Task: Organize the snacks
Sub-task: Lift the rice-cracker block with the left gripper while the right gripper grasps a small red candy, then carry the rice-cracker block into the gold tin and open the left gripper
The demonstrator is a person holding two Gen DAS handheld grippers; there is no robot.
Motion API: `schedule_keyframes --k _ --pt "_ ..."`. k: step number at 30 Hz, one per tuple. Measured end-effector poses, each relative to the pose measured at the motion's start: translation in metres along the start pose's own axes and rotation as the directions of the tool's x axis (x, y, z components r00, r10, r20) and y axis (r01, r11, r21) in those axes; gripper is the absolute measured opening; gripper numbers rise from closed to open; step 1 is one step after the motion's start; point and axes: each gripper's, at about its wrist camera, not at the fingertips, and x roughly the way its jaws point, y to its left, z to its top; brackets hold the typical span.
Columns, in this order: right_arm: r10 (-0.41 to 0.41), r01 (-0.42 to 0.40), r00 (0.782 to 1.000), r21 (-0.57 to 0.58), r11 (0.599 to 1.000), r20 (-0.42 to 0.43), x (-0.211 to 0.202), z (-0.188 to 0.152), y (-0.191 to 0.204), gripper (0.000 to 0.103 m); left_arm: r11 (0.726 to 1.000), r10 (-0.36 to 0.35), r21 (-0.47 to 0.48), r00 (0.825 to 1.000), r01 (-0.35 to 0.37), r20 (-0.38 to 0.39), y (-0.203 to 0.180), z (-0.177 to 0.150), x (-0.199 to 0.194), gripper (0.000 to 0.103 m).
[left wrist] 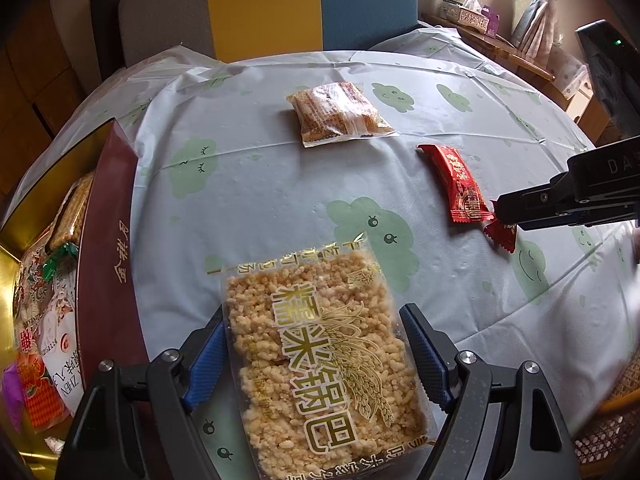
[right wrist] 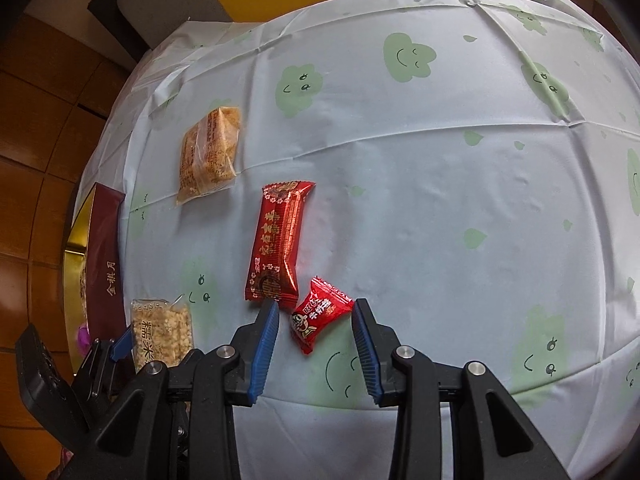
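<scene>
Left gripper [left wrist: 312, 364] — pads pressed to both long edges of the rice cracker pack [left wrist: 320, 364], holding it just above the tablecloth [left wrist: 248, 200]. The gift box [left wrist: 108, 248], already part filled with snacks, stands close on this gripper's left.

Right gripper [right wrist: 314, 334] — jaws wide, straddling the small red candy [right wrist: 320, 316] without touching it; the long red bar [right wrist: 280, 240] lies just ahead, the orange pack [right wrist: 210, 152] farther ahead and left.

Step in hand, by my reading: loading the box. Next calls for swinging the rice pack left over the box wall, and closing the right jaws squarely on the candy.
</scene>
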Motion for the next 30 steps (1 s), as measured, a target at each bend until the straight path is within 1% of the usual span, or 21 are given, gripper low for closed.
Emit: schedule_keyframes --k 3,6,8,9,10,11,14,15,19,25,27,30 --pt "0.003 -0.003 1.000 -0.010 1.000 -0.013 0.003 -0.002 0.003 0.038 1.000 0.001 0.000 1.000 -0.001 0.000 0.000 0.000 0.000 0.082" --pt "-0.031 0.032 0.999 -0.019 0.999 0.007 0.005 0.000 0.006 0.038 1.000 0.001 0.001 1.000 -0.001 0.001 0.000 0.000 0.000 0.082" --pt "-0.051 0.052 0.999 -0.046 0.998 0.010 0.011 0.002 0.014 0.037 1.000 0.001 0.001 1.000 -0.001 0.001 0.000 0.000 0.000 0.082" --pt "-0.071 0.072 0.997 -0.079 0.994 0.010 0.011 0.002 0.016 0.028 1.000 0.001 0.001 1.000 -0.001 0.001 0.001 0.000 0.000 0.082" --pt "-0.121 0.122 0.992 -0.125 0.985 0.017 0.013 0.001 0.022 0.021 1.000 0.001 0.002 1.000 -0.001 0.001 0.000 0.000 0.000 0.082" --pt "-0.177 0.180 0.984 -0.156 0.971 0.033 0.014 0.000 0.026 0.017 1.000 0.000 0.005 1.000 0.000 0.001 0.000 0.000 -0.001 0.082" --pt "-0.274 0.284 0.959 -0.189 0.940 0.076 0.012 -0.002 0.027 0.017 1.000 0.000 0.011 1.000 0.000 0.001 0.000 0.000 -0.001 0.082" --pt "-0.310 0.319 0.948 -0.212 0.924 0.072 0.016 -0.002 0.027 0.017 1.000 0.001 0.012 1.000 -0.001 0.003 0.000 0.000 -0.001 0.081" --pt "-0.341 0.349 0.937 -0.255 0.902 0.077 0.020 -0.003 0.029 0.017 1.000 0.008 0.004 1.000 -0.008 0.014 -0.001 0.001 -0.003 0.076" --pt "-0.392 0.408 0.913 -0.321 0.855 0.115 0.030 -0.014 0.044 0.018 1.000 0.022 0.008 0.999 -0.023 0.023 -0.001 0.001 -0.008 0.075" --pt "-0.402 0.420 0.907 -0.336 0.843 0.124 0.031 -0.016 0.048 0.018 1.000 0.019 0.009 0.999 -0.019 0.048 0.000 0.002 -0.016 0.075" --pt "-0.404 0.423 0.906 -0.343 0.839 0.129 0.032 -0.018 0.050 0.018 1.000 0.011 -0.006 0.997 -0.011 0.080 0.005 0.006 -0.031 0.075"
